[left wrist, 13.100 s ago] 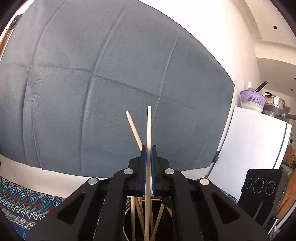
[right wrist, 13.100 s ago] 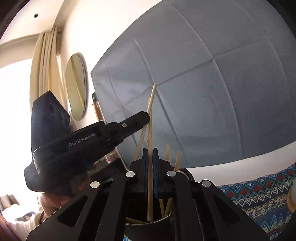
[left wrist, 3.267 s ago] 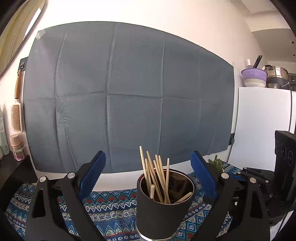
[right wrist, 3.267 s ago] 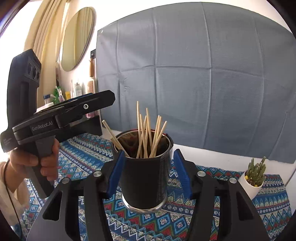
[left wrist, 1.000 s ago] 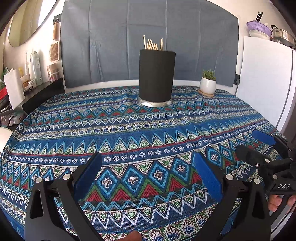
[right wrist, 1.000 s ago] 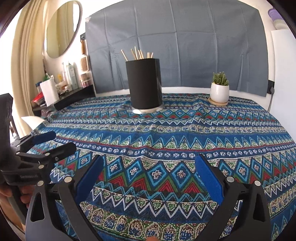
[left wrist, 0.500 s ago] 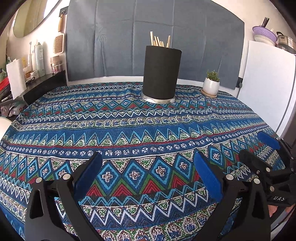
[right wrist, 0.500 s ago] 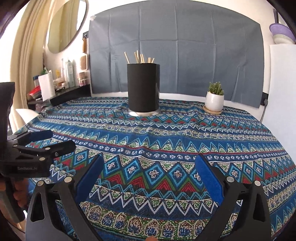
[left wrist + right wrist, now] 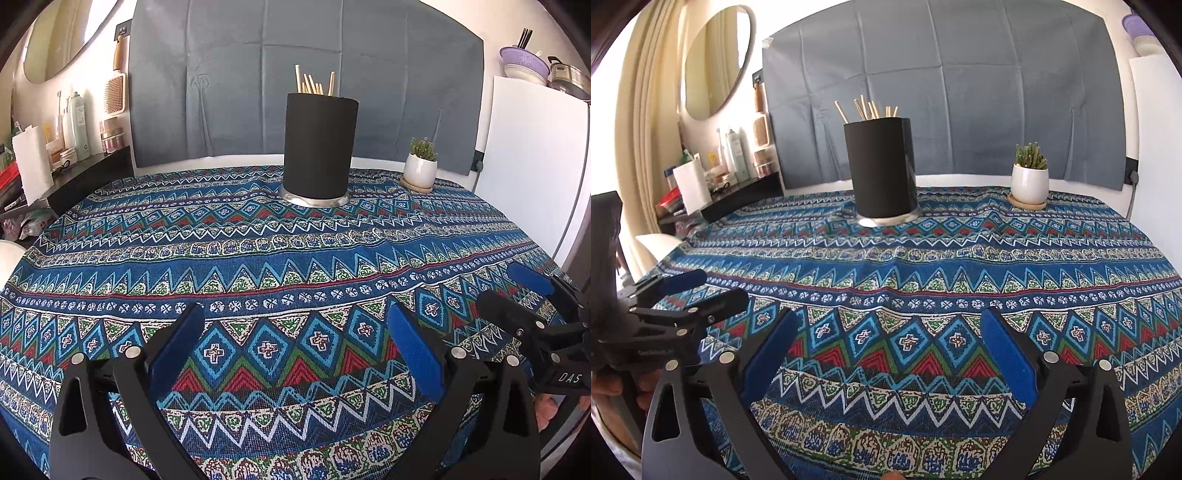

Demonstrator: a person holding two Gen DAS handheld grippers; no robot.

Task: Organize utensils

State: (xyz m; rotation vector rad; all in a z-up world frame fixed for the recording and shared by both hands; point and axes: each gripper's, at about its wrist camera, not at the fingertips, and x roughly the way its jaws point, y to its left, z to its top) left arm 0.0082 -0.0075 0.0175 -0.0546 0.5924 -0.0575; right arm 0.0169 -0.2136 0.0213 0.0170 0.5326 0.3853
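Chopsticks (image 9: 314,83) all upright in black holder (image 9: 319,147); counter (image 9: 258,251) shows none loose. Left gripper (image 9: 295,347), right gripper (image 9: 886,347): fingers wide, empty. Task looks finished.

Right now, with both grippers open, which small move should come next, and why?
Probably none beyond resting both: the chopsticks all stand in the black holder, no utensil lies on the patterned tablecloth, and the left gripper and right gripper hold nothing.

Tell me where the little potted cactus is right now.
In both wrist views the potted cactus sits at the far right of the patterned tablecloth, on a small saucer, to the right of the black chopstick holder and apart from it.
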